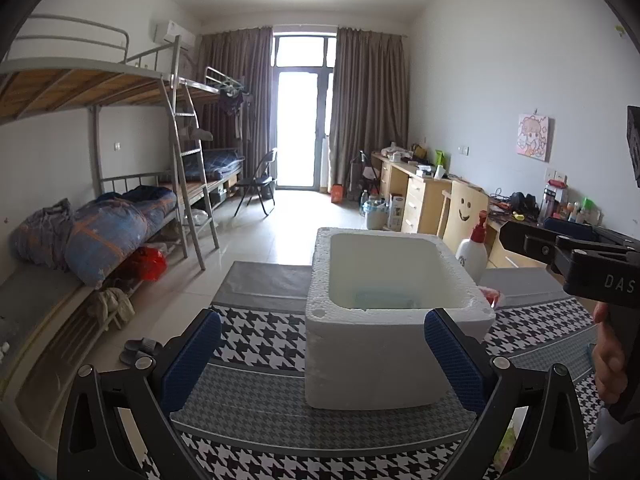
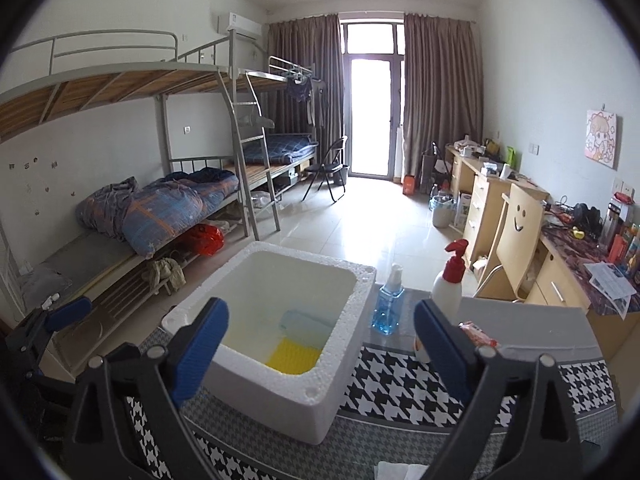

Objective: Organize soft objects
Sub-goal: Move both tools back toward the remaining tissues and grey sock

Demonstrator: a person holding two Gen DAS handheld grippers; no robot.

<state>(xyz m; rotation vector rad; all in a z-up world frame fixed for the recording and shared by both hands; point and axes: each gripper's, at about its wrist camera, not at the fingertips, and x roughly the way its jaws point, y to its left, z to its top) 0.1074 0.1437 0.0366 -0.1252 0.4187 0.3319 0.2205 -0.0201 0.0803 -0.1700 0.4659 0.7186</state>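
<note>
A white foam box (image 1: 384, 344) stands on a table covered with a houndstooth cloth (image 1: 260, 336). My left gripper (image 1: 322, 356) is open just short of the box's near wall, with nothing between its blue pads. My right gripper (image 2: 322, 348) is open above the box's near right corner (image 2: 320, 384), also with nothing in it. Inside the box lie a yellow sponge (image 2: 294, 356) and a pale blue soft roll (image 2: 304, 320). A pink-red packet (image 2: 478, 334) lies on the table to the right, partly hidden behind the right finger.
A blue spray bottle (image 2: 388, 300) and a white bottle with a red pump (image 2: 450, 284) stand right of the box. Beyond it are a smiley-face chair (image 2: 520, 240) and cluttered desks; bunk beds (image 2: 160, 208) line the left. A person's hand (image 1: 608, 356) holds the right gripper.
</note>
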